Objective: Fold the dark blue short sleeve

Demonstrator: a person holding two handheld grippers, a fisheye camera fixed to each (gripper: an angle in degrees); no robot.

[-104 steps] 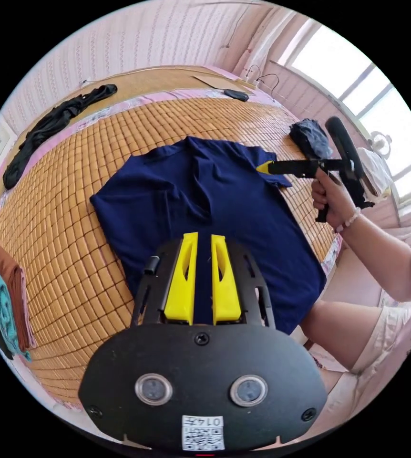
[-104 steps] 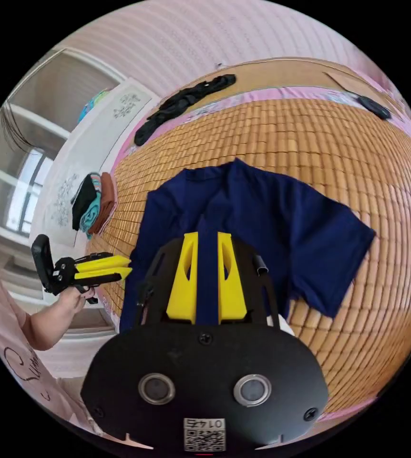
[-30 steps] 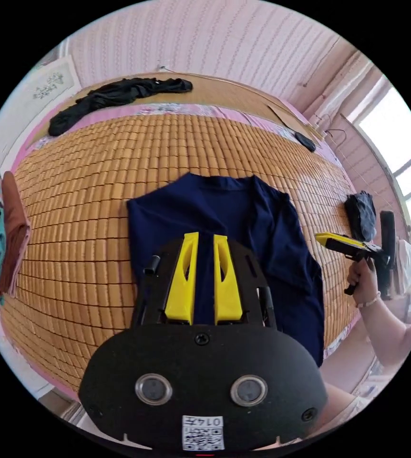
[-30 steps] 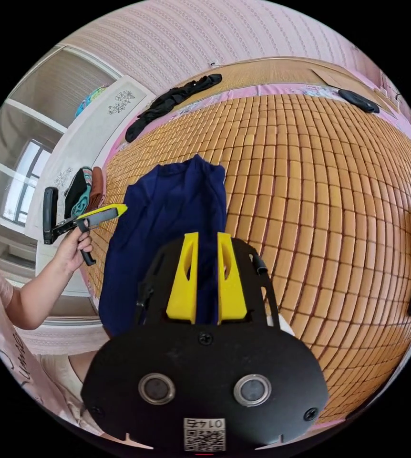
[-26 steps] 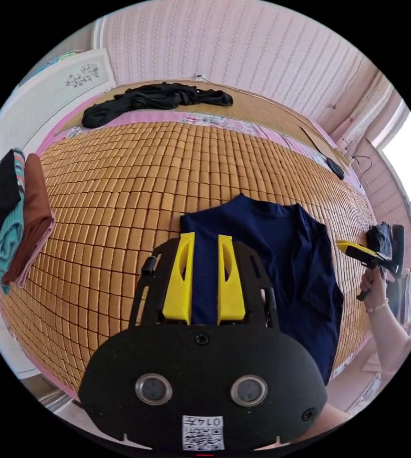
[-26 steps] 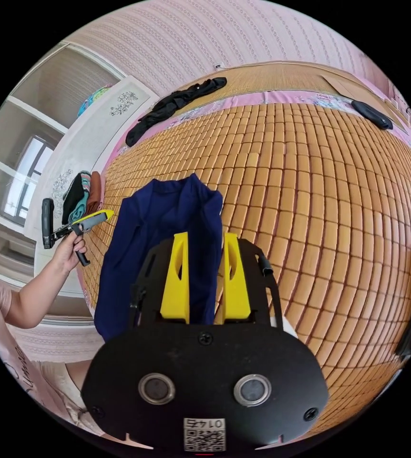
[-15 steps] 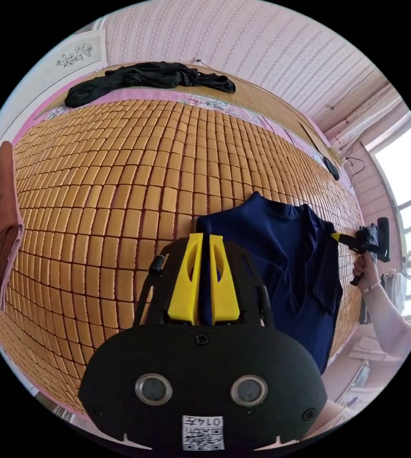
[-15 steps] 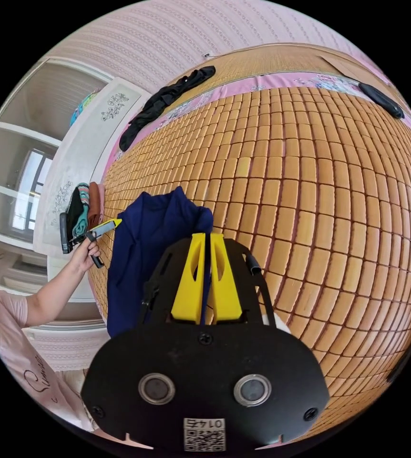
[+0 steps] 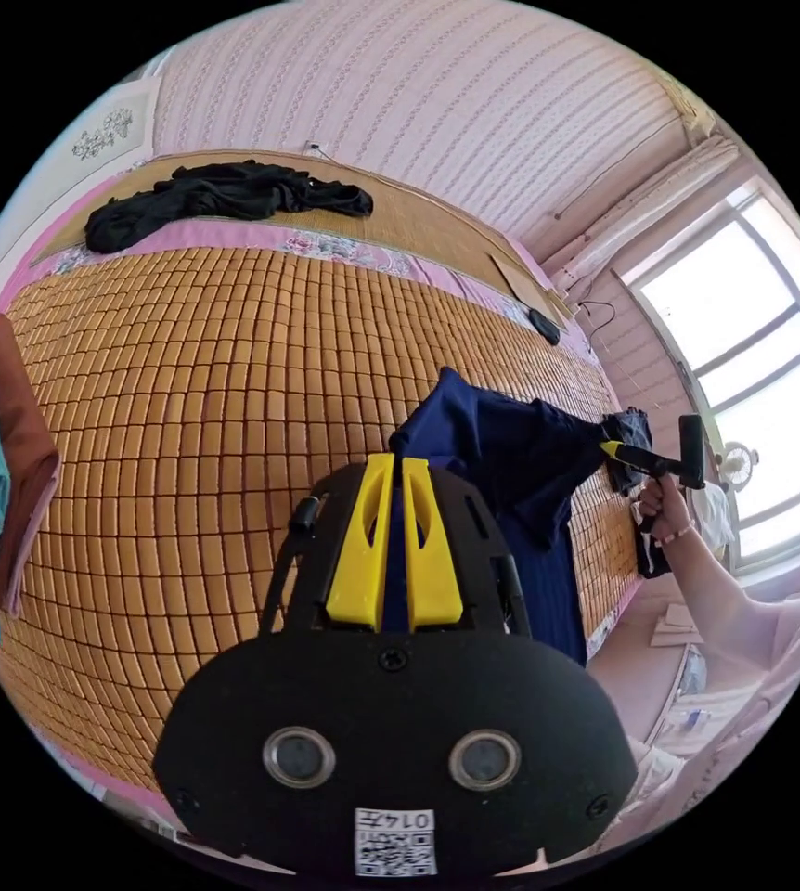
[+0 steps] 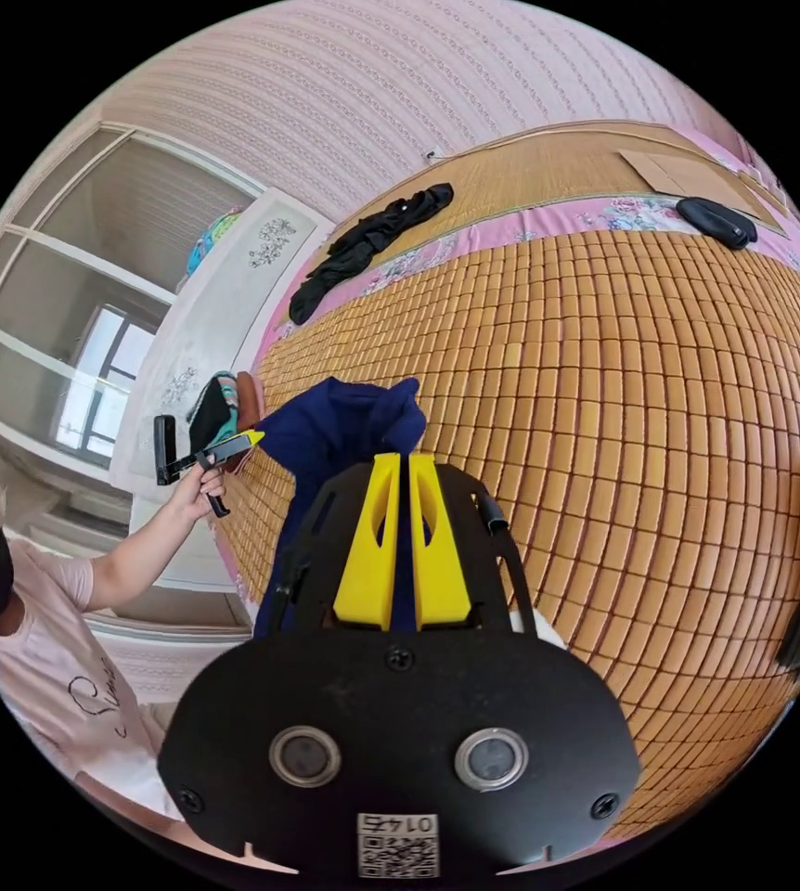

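The dark blue short sleeve shirt (image 9: 502, 464) is lifted off the bamboo mat (image 9: 196, 399) near the bed's edge where the person stands, stretched between the two grippers with its lower part hanging down toward that edge. The left gripper (image 9: 398, 469) has its yellow jaws closed on a fold of the shirt, the fabric pinched between them. In the right gripper view, the right gripper (image 10: 400, 469) likewise clamps bunched blue cloth (image 10: 344, 422) between nearly touching jaws. The person's hand (image 9: 660, 506) holds the right gripper's handle on the window side. A black garment (image 9: 214, 195) lies at the far edge of the bed, and a stack of folded clothes (image 9: 1, 501) sits at the mat's left edge.
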